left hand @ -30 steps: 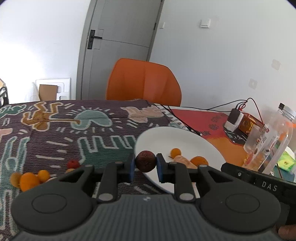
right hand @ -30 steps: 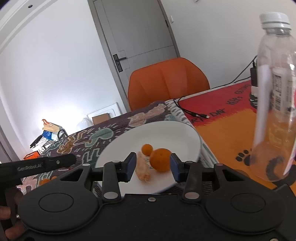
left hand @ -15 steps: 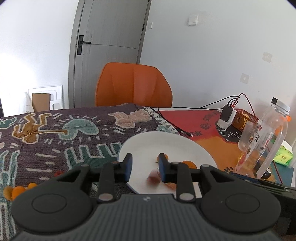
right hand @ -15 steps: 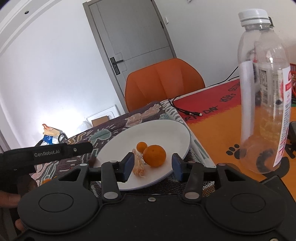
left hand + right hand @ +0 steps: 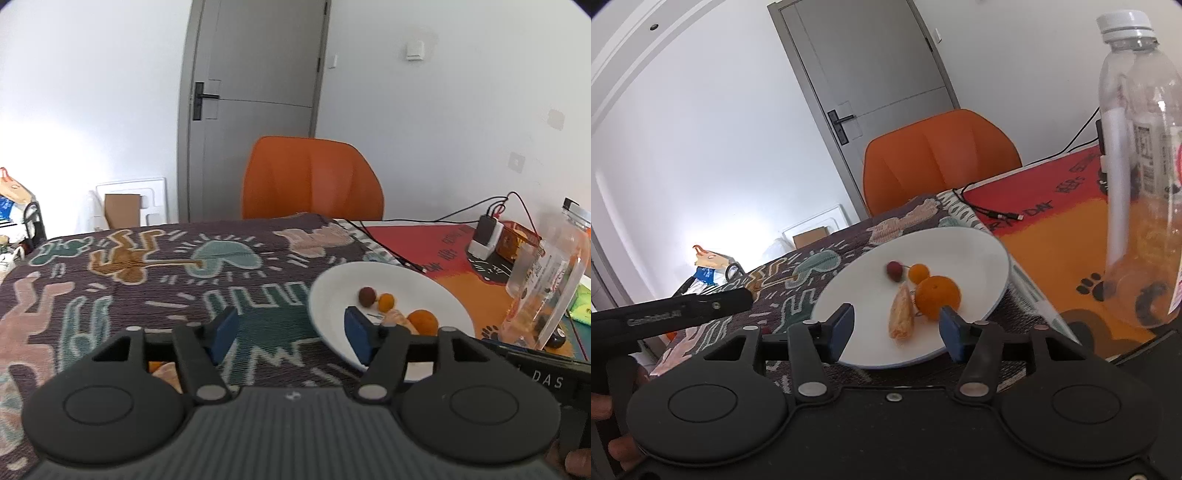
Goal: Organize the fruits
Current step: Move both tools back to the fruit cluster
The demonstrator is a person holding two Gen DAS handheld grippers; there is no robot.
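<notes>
Fruits lie on a white plate (image 5: 979,254) that sits on a counter covered with a dark patterned cloth (image 5: 147,273). On the plate, seen from the right wrist, a small dark red fruit (image 5: 894,271) lies toward the far side, just beside a small orange fruit (image 5: 919,272). Nearer the camera sits a larger mandarin (image 5: 937,297), with a peeled citrus segment (image 5: 901,317) just to its left. From the left wrist, the same plate (image 5: 332,291) holds the dark fruit (image 5: 367,295), the small orange one (image 5: 386,301) and the mandarin (image 5: 423,322).

The left hand-held gripper (image 5: 290,334) has its jaws apart and opening, with nothing between them; it hangs over the cloth at the plate's left edge. The right hand-held gripper (image 5: 895,330) also has its jaws apart and opening. The segment and the mandarin appear between its fingers in the view, but the pads press on neither.

More orange fruit (image 5: 162,371) lies on the cloth below the left gripper, partly hidden. A clear plastic bottle (image 5: 1137,166) stands on an orange and red mat (image 5: 1052,236) to the right of the plate. An orange chair (image 5: 312,177) stands behind the counter.
</notes>
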